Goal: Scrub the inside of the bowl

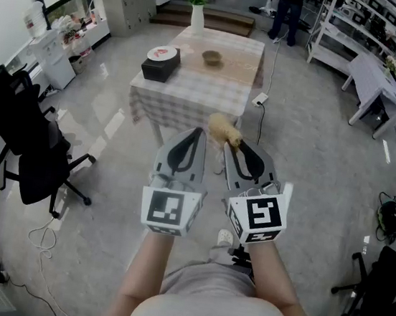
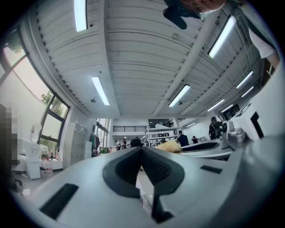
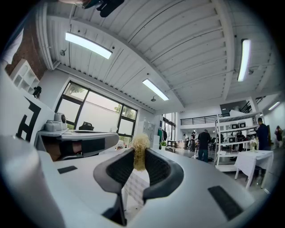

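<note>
Shells of left gripper [image 1: 196, 133] and right gripper [image 1: 231, 149]: matt grey plastic; pads [image 3: 159, 169]: dark, ribbed.
Held scrubber [image 1: 223, 128]: coarse, fibrous, straw-coloured.
Cover of bench [image 1: 214, 91]: checked woven cloth.
White vase [image 1: 197, 18]: smooth.
Grey floor [image 1: 314, 154]: polished, reflective.

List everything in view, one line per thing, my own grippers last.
table: one, pale checked cloth, centre ahead
bowl: one, brown, on the table
vase: one, white, holding greenery, table's far edge
box: one, black, table's left side
office chair: one, black, far left
side table: one, white cloth, far right
scrubber: one, tan, in the jaws of the right gripper
left gripper: one, grey, shut, empty
right gripper: one, grey, shut on the scrubber
</note>
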The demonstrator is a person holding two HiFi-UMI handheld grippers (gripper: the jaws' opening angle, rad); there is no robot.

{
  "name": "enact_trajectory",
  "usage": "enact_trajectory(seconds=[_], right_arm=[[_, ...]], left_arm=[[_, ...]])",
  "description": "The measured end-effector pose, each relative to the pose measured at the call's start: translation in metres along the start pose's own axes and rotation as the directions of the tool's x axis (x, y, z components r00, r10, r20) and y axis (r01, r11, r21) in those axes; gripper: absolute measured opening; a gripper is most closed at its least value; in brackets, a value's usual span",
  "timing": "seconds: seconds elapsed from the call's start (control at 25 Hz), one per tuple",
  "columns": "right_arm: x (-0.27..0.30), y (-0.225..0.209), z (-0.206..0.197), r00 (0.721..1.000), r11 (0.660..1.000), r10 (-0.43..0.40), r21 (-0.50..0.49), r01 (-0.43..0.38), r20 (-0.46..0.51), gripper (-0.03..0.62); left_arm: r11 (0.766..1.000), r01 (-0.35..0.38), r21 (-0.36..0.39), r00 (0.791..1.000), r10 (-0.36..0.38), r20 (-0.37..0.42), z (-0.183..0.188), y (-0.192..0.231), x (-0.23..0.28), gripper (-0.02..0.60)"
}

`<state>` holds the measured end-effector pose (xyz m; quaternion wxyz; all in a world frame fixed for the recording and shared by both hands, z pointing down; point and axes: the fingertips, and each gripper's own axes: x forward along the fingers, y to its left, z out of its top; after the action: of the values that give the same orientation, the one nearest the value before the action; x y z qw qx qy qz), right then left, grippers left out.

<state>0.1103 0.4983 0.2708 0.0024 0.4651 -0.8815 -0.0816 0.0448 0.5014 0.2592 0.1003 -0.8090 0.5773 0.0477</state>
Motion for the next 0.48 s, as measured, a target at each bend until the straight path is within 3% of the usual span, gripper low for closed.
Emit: enact_trajectory(seconds=[0.48], right_arm=[[0.039,-0.058,-0.011,0.999,0.999,0.044,0.031,-0.044,0.009,0.077]], left_arm=[[1.0,-0.023,0.02,0.999,0.023,-0.022,-0.016,-0.012,0.071,0.011]])
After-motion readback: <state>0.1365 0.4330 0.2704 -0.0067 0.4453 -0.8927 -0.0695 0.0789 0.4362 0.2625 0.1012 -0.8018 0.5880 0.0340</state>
